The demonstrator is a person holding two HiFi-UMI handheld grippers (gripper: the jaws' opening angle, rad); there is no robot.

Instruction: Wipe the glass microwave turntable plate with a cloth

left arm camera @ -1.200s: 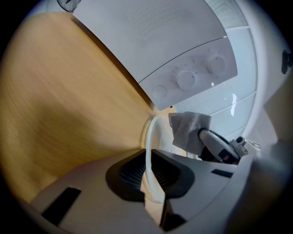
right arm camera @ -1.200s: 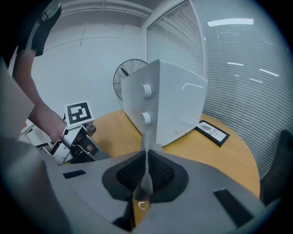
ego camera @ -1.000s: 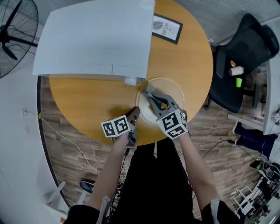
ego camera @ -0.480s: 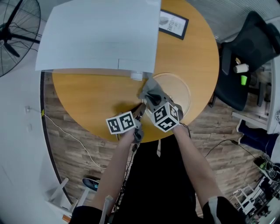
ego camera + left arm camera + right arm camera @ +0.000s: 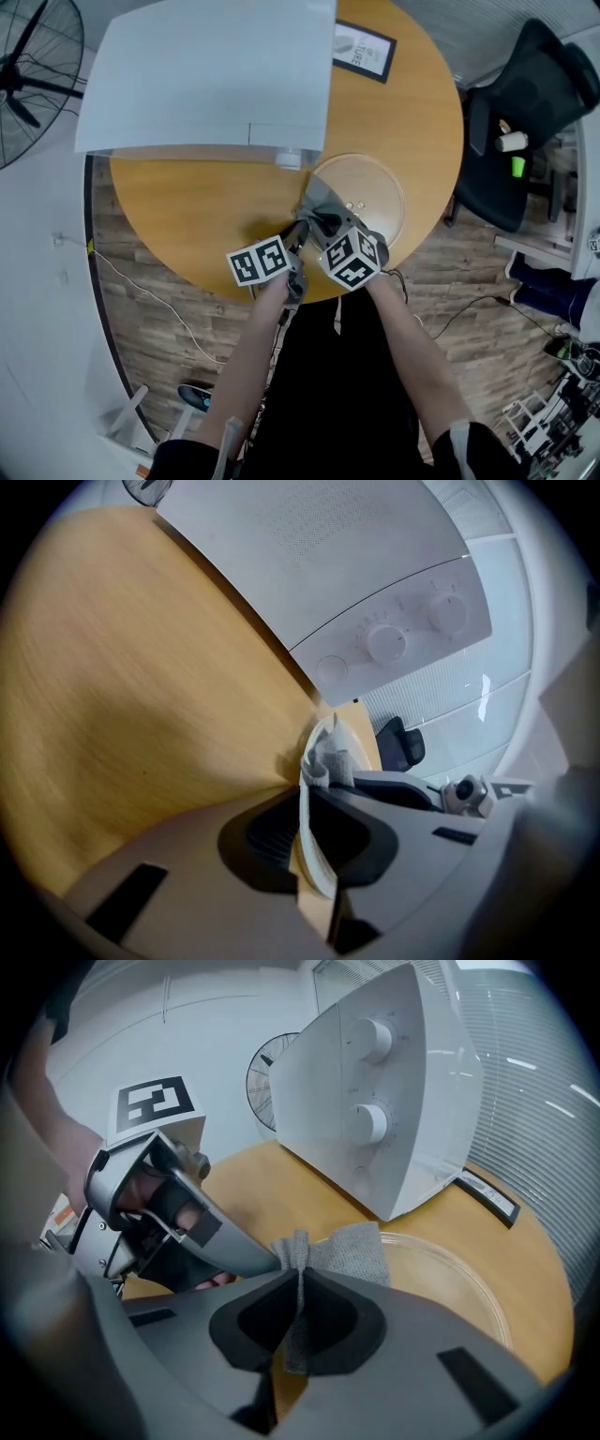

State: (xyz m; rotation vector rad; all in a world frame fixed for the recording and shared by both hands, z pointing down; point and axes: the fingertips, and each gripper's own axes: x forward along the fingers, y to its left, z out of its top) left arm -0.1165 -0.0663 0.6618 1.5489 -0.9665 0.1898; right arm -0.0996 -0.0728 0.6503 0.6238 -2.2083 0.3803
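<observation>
**Glass turntable plate and cloth, both held, on round table**

- Table (image 5: 187,216): round, wooden top. It carries the items below.
- Microwave (image 5: 206,80): white, two dials on the front. It stands at the far side of the table.
- Glass plate (image 5: 375,192): clear and round. It sits on the near right part of the table, just in front of the microwave's corner, with its near-left rim at the grippers.
- Left gripper (image 5: 305,785): jaws nearly together, clamped on the rim of the plate, which runs edge-on between the pads.
- Right gripper (image 5: 298,1274): jaws pressed together on a fold of the cloth, just beside the left gripper and angled downward.
- Cloth (image 5: 352,1251): grey and textured. It is pinched at one bunched end, and the free part spreads onto the near-left part of the plate.
- Framed card (image 5: 363,52): lies flat at the far right edge of the table.
- Fan (image 5: 28,75): stands on the floor beyond the table, at left.
- Chair (image 5: 525,103): black, on the floor at right.
</observation>
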